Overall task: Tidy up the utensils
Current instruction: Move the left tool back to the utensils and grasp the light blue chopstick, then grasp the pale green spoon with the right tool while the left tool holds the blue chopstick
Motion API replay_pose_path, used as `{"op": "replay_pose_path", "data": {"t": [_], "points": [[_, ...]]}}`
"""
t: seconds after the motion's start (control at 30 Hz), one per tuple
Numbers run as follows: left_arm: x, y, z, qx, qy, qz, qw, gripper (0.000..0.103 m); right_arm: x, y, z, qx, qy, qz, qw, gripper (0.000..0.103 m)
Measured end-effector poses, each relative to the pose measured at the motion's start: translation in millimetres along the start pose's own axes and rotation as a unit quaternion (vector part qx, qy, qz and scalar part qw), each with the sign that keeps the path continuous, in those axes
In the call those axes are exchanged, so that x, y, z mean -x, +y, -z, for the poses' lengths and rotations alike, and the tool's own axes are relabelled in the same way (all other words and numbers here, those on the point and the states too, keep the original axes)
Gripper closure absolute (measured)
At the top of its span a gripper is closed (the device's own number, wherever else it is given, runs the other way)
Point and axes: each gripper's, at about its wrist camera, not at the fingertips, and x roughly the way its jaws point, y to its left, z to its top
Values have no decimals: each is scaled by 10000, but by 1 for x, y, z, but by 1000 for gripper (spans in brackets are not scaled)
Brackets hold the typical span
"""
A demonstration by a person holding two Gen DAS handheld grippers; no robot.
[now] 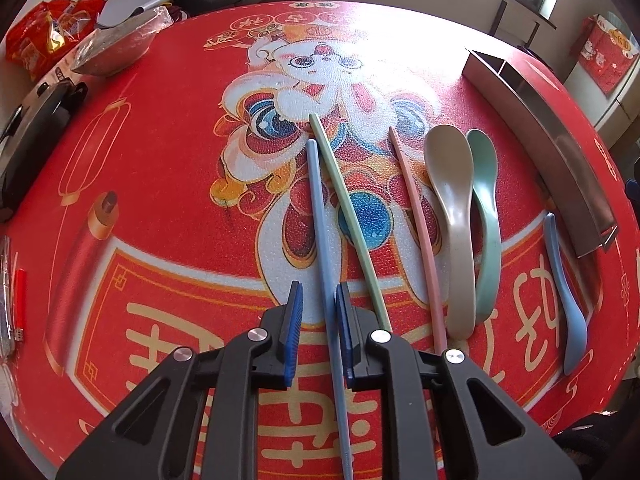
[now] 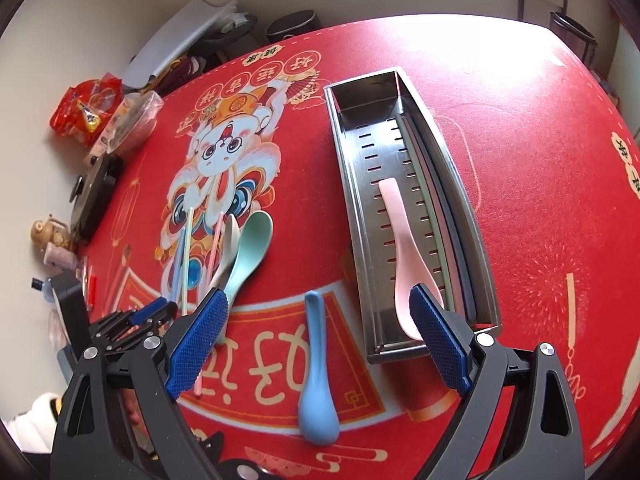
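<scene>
My left gripper [image 1: 318,286] straddles the blue chopstick [image 1: 320,216] lying on the red mat. The stick runs close along the right pad, while a gap shows at the left pad. Beside it lie a green chopstick [image 1: 348,216], a pink chopstick [image 1: 416,216], a beige spoon [image 1: 452,200] and a green spoon [image 1: 486,200]. My right gripper [image 2: 318,294] is wide open above the blue spoon [image 2: 316,380], holding nothing. The steel tray [image 2: 344,184] holds a pink spoon [image 2: 400,248] in its wide section and several chopsticks [image 2: 436,216] in its narrow section.
A black case [image 1: 32,128], a plastic-wrapped box [image 1: 116,48] and red snack bags [image 1: 44,44] crowd the table's far left edge. A red lighter [image 1: 19,300] lies at the left. The left gripper [image 2: 152,312] shows at the lower left of the right wrist view.
</scene>
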Motion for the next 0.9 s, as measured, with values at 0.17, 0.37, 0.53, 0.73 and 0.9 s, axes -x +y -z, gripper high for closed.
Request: {"op": "replay_pose_path", "data": {"t": [0.17, 0.37, 0.53, 0.73, 0.9], "points": [[3, 7, 4, 199, 39, 137, 9997, 97, 0, -1, 1, -41, 17, -39, 10000, 14], [10, 20, 10, 563, 27, 205, 9982, 98, 0, -2, 4, -70, 35, -43, 10000, 14], [27, 35, 11, 827, -190, 205, 9962, 98, -6, 5, 7, 16, 164, -105, 9998, 14], [47, 46, 12, 1108, -412, 366, 9923, 98, -18, 26, 5, 347, 323, -270, 9985, 14], [63, 55, 11, 1293, -597, 531, 9884, 98, -38, 54, -2, 791, 454, -289, 9954, 22]]}}
